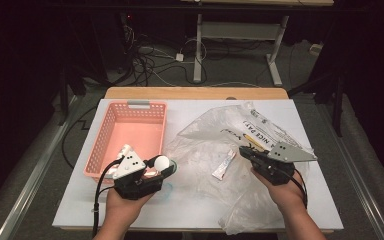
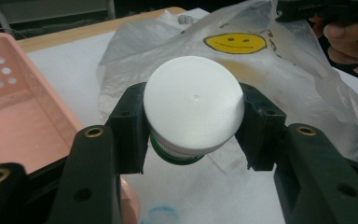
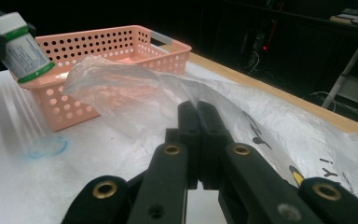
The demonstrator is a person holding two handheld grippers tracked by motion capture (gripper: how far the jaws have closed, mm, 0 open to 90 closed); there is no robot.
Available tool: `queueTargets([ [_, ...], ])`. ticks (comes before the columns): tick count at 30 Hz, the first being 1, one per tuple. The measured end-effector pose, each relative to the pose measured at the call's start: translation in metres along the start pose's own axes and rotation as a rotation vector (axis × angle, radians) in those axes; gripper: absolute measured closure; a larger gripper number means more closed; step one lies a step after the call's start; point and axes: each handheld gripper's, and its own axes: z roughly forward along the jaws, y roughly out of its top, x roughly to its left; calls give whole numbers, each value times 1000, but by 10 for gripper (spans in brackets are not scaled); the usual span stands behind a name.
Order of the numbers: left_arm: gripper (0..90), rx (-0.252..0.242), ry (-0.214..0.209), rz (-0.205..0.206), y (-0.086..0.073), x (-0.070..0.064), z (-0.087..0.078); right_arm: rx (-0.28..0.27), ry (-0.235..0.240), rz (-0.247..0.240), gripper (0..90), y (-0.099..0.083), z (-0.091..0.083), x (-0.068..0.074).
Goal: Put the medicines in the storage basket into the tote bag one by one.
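My left gripper (image 1: 163, 168) is shut on a small jar (image 1: 161, 161) with a white lid and a green rim, held just right of the pink basket (image 1: 108, 131). In the left gripper view the jaws clamp the jar (image 2: 193, 109) from both sides, lid toward the camera. A clear plastic bag (image 1: 215, 145) with a yellow smiley (image 2: 235, 43) lies crumpled across the table's middle and right. My right gripper (image 1: 243, 151) is shut on a fold of the plastic bag (image 3: 121, 88), its jaws pressed together (image 3: 198, 122). A small pink and white packet (image 1: 224, 165) lies inside the bag.
The pink basket (image 3: 116, 51) holds a white item (image 1: 125, 150), partly hidden by my left gripper. A faint blue ring (image 3: 47, 146) marks the white table cover (image 1: 200, 210) under the jar. Behind the table's wooden far edge (image 1: 195, 93) are cables and a desk frame.
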Motion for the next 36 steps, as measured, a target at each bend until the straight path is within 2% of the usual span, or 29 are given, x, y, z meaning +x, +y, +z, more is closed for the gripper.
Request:
queueTargets([
  [14, 484, 51, -76, 26, -11, -19, 26, 5, 5, -7, 900, 0, 2, 2],
  [20, 484, 87, -106, 42, -18, -26, 39, 5, 6, -8, 900, 0, 2, 2],
  [27, 484, 130, -124, 55, -26, -30, 52, 9, 9, -11, 900, -1, 2, 3],
  [32, 484, 137, -140, 64, -25, -35, 65, 9, 10, -9, 900, -1, 3, 4],
  [36, 484, 125, -152, 75, -18, -40, 77, 14, 10, -6, 900, -1, 5, 4],
])
